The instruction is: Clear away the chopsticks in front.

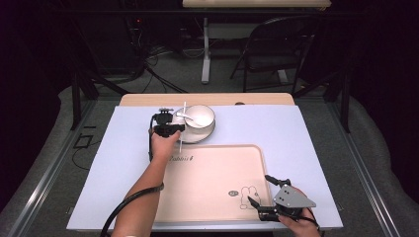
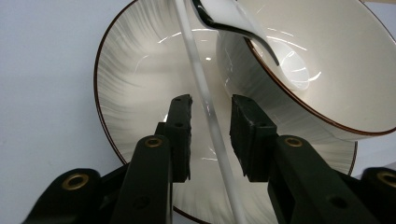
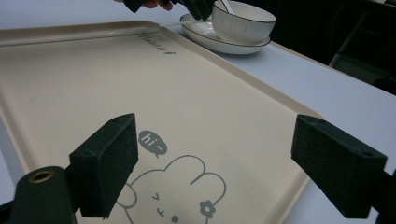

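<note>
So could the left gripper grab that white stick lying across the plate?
Probably yes: the left gripper already straddles the white stick over the plate, pads not yet touching, nothing between.

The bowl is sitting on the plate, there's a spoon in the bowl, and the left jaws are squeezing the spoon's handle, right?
Nearly. The bowl does sit on the plate with the spoon in it, but the left gripper isn't at the spoon. The left gripper view shows its jaws on either side of a thin white stick lying across the plate, not yet pressing on it.
</note>
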Motion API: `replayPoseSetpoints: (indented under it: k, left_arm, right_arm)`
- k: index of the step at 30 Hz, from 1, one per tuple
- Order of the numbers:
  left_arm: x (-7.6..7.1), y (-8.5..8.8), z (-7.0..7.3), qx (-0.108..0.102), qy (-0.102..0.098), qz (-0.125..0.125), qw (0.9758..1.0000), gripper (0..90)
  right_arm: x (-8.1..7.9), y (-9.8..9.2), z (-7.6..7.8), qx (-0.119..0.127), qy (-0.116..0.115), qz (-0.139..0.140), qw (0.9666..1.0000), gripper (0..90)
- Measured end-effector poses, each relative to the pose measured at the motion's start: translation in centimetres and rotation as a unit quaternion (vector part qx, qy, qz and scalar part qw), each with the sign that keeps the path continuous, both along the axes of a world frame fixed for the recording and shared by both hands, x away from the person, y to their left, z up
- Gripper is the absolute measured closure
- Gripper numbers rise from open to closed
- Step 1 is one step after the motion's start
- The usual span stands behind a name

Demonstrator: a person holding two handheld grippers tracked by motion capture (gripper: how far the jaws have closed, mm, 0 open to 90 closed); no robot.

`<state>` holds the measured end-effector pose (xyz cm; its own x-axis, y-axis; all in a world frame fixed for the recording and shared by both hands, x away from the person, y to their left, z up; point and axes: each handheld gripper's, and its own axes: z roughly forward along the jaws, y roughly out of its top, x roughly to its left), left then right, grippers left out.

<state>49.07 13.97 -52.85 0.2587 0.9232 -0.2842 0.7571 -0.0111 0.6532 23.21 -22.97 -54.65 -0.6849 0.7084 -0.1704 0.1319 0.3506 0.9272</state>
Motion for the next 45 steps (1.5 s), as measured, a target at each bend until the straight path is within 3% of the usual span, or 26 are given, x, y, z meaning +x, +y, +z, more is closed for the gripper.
replayPoseSetpoints:
  k: [9, 21, 24, 30, 45]
  left_arm:
    - [0.6, -0.1, -0.5, -0.014, 0.028, 0.012, 0.9994, 74.3]
    - [1.3, -0.4, -0.1, -0.027, 0.081, 0.032, 0.9958, 82.9]
    - [1.5, -0.3, 0.0, -0.022, 0.089, 0.033, 0.9953, 84.5]
    - [1.4, -0.1, 0.2, -0.030, 0.094, 0.049, 0.9940, 84.9]
    - [-0.2, 2.6, 1.4, -0.039, 0.074, 0.072, 0.9939, 85.0]
  right_arm:
    - [0.0, 0.0, 0.0, 0.000, 0.000, 0.002, 1.0000, 14.1]
    - [0.0, 0.0, 0.0, 0.001, 0.000, 0.002, 1.0000, 14.1]
    - [0.0, 0.0, 0.0, 0.001, 0.000, 0.002, 1.0000, 14.2]
    - [0.0, 0.0, 0.0, 0.001, -0.001, 0.002, 1.0000, 14.1]
    - [0.0, 0.1, 0.0, 0.001, -0.001, 0.003, 1.0000, 14.1]
